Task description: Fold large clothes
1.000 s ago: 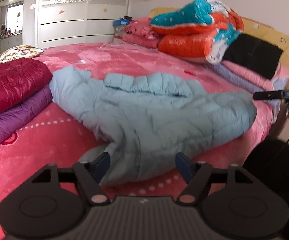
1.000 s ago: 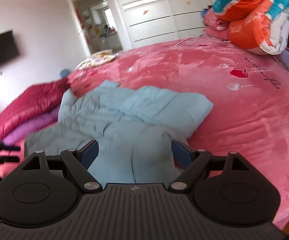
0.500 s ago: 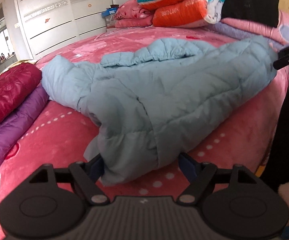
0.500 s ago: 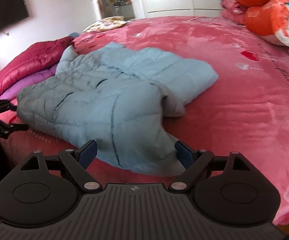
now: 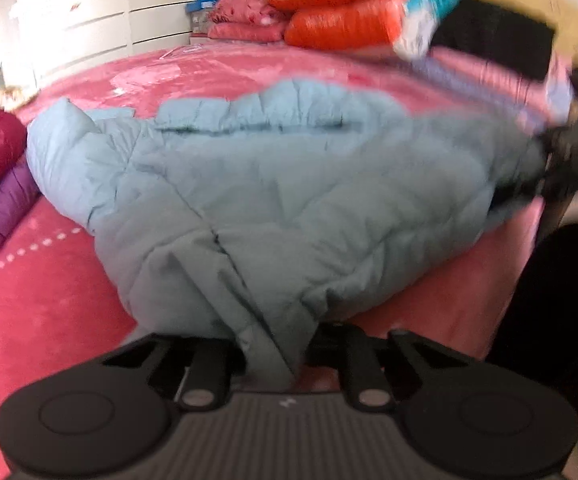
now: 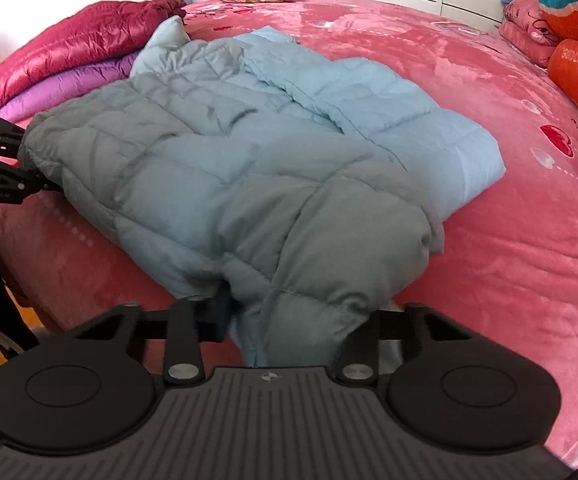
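A pale blue-grey quilted jacket (image 5: 289, 184) lies spread on the pink bedspread (image 5: 49, 320). In the left wrist view its near corner bunches between the fingers of my left gripper (image 5: 277, 344), whose jaws are closing and pinch the fabric. The right wrist view shows the jacket (image 6: 249, 152) from its other end. There a thick fold sits between the fingers of my right gripper (image 6: 297, 320), jaws closing and pressing on it. The left gripper (image 6: 29, 176) also shows at that view's left edge, on the jacket's far corner.
A dark red jacket (image 6: 69, 48) lies on a purple one (image 6: 69, 84) beside the blue jacket. Orange and teal quilts (image 5: 349, 12) and pink pillows are piled at the bed's head. White wardrobes (image 5: 89, 20) stand behind. A person's dark clothing (image 5: 561, 300) is at the bed's edge.
Both grippers have come down and forward onto the jacket's near edge. Their jaws, wide apart before, have drawn in on bunched fabric.
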`<state>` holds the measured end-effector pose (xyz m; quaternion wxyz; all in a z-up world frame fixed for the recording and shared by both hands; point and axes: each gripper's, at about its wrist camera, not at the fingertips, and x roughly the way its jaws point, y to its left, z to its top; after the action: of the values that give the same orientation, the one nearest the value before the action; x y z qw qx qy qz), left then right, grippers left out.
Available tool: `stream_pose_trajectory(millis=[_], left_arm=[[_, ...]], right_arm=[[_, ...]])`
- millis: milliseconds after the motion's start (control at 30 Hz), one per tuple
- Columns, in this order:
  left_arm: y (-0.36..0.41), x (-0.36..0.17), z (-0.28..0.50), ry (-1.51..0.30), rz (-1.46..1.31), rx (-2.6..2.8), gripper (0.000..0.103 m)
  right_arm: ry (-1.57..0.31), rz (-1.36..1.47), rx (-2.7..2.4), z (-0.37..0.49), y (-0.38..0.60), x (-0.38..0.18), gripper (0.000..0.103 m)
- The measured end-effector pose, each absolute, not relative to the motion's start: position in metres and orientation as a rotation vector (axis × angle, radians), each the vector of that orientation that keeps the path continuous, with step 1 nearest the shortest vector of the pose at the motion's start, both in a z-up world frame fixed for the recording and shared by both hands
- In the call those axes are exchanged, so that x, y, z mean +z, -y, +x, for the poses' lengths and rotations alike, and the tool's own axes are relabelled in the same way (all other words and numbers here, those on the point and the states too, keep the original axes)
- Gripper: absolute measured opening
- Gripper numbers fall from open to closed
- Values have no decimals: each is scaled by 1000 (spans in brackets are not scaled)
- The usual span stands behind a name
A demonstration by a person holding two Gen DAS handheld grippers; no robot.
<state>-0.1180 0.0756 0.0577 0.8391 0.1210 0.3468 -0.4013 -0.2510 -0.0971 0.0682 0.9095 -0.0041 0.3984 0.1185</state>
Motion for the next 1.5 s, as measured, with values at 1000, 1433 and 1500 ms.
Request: stream_pose_trajectory(millis=[1000,1433,1500], left_arm=[[-168,142,-139,-853,-103,-725,46],[-150,150,-98,-755,-15,-660,69],[-146,142,-77,-769,-29,-617,74]], right_arm=[[-832,510,-63,-284,91,78,101],[-615,725,-144,-265,165,96,103],[-617,755,-161,-250,175,86,103]])
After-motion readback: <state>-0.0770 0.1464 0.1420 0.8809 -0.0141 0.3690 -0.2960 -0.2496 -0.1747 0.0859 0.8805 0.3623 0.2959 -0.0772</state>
